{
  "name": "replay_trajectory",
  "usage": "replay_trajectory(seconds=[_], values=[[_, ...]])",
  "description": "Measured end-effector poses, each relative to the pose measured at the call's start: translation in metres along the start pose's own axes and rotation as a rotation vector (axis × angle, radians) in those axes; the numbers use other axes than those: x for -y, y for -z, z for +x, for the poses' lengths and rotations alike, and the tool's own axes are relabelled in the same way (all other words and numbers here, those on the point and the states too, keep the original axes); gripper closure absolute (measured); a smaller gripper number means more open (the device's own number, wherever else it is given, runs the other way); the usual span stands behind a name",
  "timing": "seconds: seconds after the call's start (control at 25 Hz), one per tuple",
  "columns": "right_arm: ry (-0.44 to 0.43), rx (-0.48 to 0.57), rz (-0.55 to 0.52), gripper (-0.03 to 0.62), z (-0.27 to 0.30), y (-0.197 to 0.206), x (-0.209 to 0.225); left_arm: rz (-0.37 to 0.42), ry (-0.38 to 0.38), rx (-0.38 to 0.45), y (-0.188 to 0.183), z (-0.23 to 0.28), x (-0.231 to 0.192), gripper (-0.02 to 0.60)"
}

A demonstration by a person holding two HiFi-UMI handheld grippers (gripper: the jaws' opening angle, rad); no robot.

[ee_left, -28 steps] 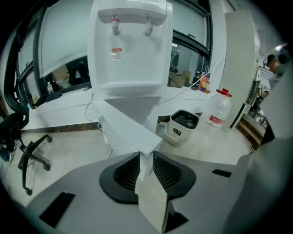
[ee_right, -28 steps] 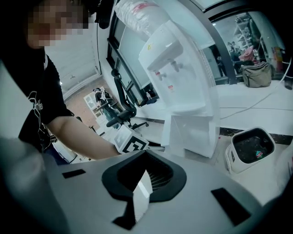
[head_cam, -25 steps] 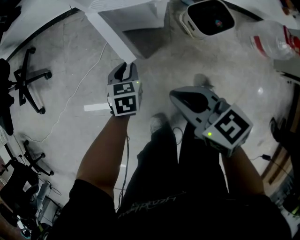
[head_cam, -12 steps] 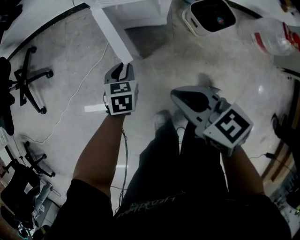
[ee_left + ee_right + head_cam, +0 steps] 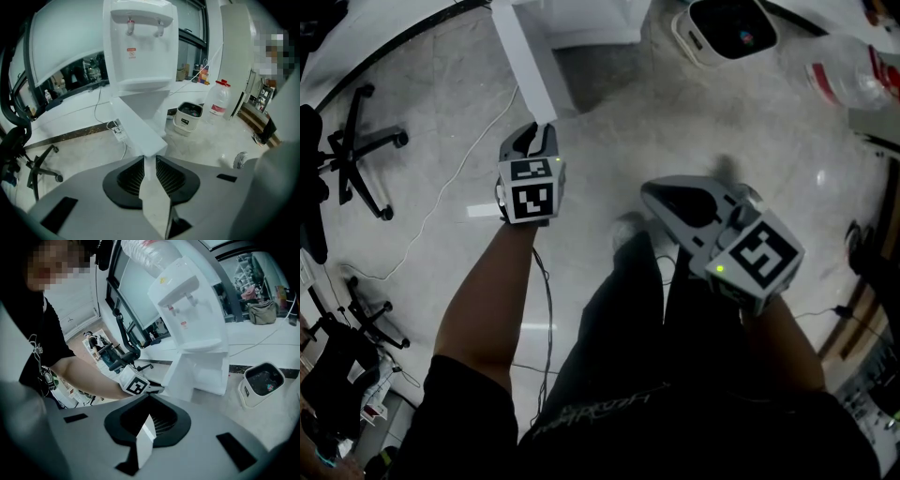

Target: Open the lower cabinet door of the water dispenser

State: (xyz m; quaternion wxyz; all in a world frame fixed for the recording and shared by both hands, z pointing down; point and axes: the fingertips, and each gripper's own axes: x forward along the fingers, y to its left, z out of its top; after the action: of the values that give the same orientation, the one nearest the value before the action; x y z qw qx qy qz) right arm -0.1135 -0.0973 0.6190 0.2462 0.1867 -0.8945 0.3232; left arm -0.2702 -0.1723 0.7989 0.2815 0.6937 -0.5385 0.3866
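Door (image 5: 138, 133), lower cabinet of water dispenser (image 5: 140, 51): standing open, 12 o'clock in head view. Left gripper (image 5: 149, 164): clamped on door's free edge. Right gripper (image 5: 148, 420): 3 o'clock, jaws together, empty.

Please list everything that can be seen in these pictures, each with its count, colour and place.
dispenser: one, white, by the window wall
door: one, white, swung open from the dispenser's lower cabinet
bin: one, white with a dark inside, on the floor right of the dispenser
bottle: one, clear with a red cap, on the floor beyond the bin
power strip: one, white, on the floor left of the door
chairs: at least two, black, at the far left
legs: two, in black trousers, below the grippers
left gripper: one, grey, fingers closed on the door's edge
right gripper: one, grey, fingers together, empty, over the floor
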Motion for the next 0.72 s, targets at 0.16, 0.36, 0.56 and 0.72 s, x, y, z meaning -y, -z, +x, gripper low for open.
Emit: replay_trajectory(seconds=[0.16,0.36,0.56,0.72], values=[[-0.008,-0.007,0.021,0.582,0.006,0.002,-0.008,0.012,-0.008,-0.022,0.008,-0.005,-0.015,0.505],[-0.016,-0.017,0.024,0.582,0.012,0.002,-0.012,0.039,-0.028,-0.060,0.016,-0.008,-0.033,0.508],[-0.025,-0.019,0.028,0.582,0.016,-0.006,-0.020,0.096,-0.035,-0.093,0.021,-0.014,-0.052,0.508],[-0.028,-0.017,0.040,0.582,0.019,-0.011,-0.021,0.153,-0.047,-0.096,0.020,-0.017,-0.068,0.508]])
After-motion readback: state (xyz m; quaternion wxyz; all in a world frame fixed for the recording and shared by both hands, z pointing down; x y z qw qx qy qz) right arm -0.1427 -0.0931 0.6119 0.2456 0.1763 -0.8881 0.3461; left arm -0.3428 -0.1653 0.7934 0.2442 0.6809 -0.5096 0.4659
